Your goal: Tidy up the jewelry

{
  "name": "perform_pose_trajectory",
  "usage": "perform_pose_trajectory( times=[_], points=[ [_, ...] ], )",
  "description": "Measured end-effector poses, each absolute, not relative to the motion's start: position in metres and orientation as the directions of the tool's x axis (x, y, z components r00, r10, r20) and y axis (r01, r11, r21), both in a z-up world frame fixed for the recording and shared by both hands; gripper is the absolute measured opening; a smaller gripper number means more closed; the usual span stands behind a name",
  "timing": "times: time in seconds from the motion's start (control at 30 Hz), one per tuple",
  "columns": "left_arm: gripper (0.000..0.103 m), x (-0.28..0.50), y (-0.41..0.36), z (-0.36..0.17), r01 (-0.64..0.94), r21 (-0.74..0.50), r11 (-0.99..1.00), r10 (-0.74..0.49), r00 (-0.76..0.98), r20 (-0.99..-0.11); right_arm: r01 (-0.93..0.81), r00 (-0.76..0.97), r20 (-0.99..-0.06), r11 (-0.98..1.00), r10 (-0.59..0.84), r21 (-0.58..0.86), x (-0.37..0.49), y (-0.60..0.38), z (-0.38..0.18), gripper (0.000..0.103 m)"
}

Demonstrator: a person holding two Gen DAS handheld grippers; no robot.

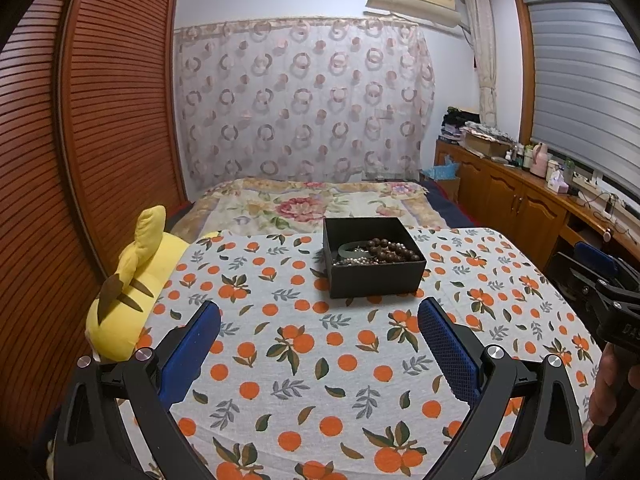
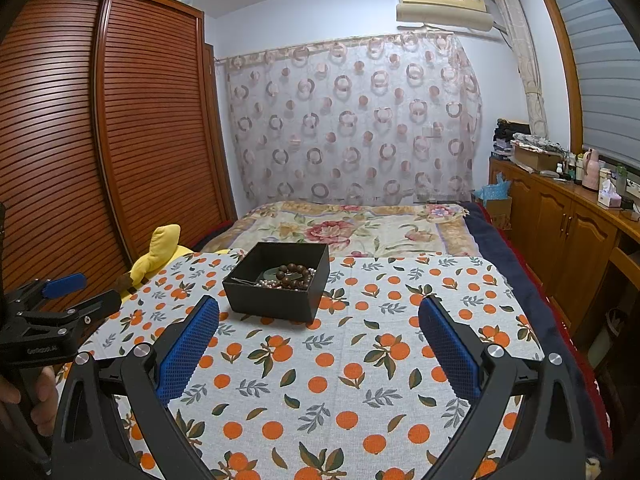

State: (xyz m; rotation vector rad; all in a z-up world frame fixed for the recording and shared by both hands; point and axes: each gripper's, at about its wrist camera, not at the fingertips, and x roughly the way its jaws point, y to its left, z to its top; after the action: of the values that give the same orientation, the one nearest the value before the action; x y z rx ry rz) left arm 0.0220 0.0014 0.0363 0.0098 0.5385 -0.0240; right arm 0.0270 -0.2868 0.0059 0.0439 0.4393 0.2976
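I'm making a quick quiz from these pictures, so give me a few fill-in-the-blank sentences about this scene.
1. The brown beads lie inside the black ____.
2. Both the left gripper and the right gripper are ____.
3. The tablecloth is printed with ____.
4. The plush toy is ____ in colour.

Missing words: box, open, oranges, yellow.

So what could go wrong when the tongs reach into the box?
The brown bead bracelet lies tangled with the pearl strand in the black box, so lifting one may drag the other out. The box sits on a loose orange-print cloth; a nudge from the open right tongs might slide it.
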Motion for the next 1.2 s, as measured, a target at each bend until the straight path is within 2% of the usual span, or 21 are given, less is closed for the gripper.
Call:
perform_pose_trajectory(
  times=[1.2],
  points=[
    [0.095, 0.0217, -0.0012, 0.0382, 0.027, 0.006, 1.000, -0.020, 0.862, -0.506, -0.274, 0.863, -0.412, 0.956, 0.294, 0.107, 0.0269, -0.2876, 0.0057, 0.101]
  ],
)
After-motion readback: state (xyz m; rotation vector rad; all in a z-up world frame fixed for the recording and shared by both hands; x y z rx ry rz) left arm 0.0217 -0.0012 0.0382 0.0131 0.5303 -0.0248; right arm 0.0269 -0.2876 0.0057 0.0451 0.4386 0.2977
